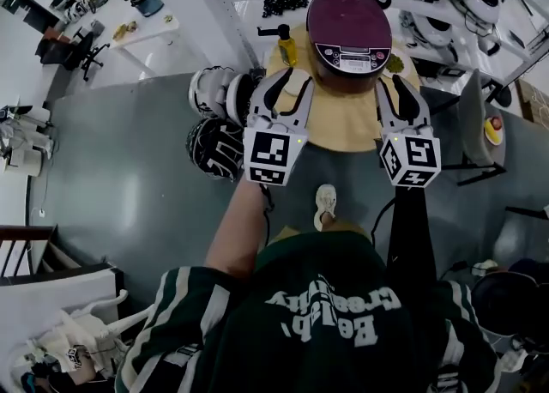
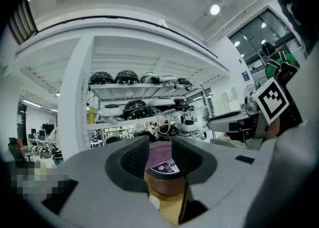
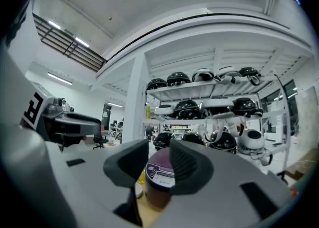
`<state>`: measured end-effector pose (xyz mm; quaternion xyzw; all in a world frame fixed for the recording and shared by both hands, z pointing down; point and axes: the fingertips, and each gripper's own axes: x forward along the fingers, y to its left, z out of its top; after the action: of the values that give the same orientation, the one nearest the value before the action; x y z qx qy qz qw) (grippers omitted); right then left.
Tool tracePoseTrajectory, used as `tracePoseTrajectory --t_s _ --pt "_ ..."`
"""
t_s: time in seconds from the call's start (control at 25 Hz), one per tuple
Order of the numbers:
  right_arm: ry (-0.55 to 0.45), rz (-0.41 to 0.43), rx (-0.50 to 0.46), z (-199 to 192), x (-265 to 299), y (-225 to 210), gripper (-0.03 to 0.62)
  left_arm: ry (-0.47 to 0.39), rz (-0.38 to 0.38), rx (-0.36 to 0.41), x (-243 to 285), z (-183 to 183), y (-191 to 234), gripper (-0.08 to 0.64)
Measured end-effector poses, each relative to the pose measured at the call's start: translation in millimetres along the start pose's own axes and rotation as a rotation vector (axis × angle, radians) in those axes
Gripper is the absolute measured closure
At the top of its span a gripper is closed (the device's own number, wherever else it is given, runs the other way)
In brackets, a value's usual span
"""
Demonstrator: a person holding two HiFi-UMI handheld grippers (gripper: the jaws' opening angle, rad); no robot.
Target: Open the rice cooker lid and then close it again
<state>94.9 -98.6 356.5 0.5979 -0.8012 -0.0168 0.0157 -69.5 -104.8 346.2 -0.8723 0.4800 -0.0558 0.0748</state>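
left gripper (image 1: 290, 84), right gripper (image 1: 396, 87): jaws partly apart, empty, short of rice cooker (image 1: 349, 27).

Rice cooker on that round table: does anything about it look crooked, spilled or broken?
Nothing stands out. The rice cooker sits squarely on the round table with its lid shut. The yellow bottle stands beside it, apart from it. No spill or damage shows on the tabletop.
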Motion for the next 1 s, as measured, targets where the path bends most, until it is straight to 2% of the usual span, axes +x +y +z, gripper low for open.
tracePoseTrajectory --t_s 0.44,0.8,1.0 --pt "0.038 0.081 -0.010 -21.0 117.5 -51.3 0.446 0.028 0.043 -0.020 114.5 -20.1 33.1 0.436" --pt "0.081 0.111 0.005 -30.8 148.5 -68.2 0.443 0.034 0.036 -0.042 151.1 -24.8 39.9 0.436" --pt "0.161 0.159 -0.008 -50.2 157.8 -61.0 0.439 0.043 0.020 -0.043 161.7 -29.6 39.1 0.436"
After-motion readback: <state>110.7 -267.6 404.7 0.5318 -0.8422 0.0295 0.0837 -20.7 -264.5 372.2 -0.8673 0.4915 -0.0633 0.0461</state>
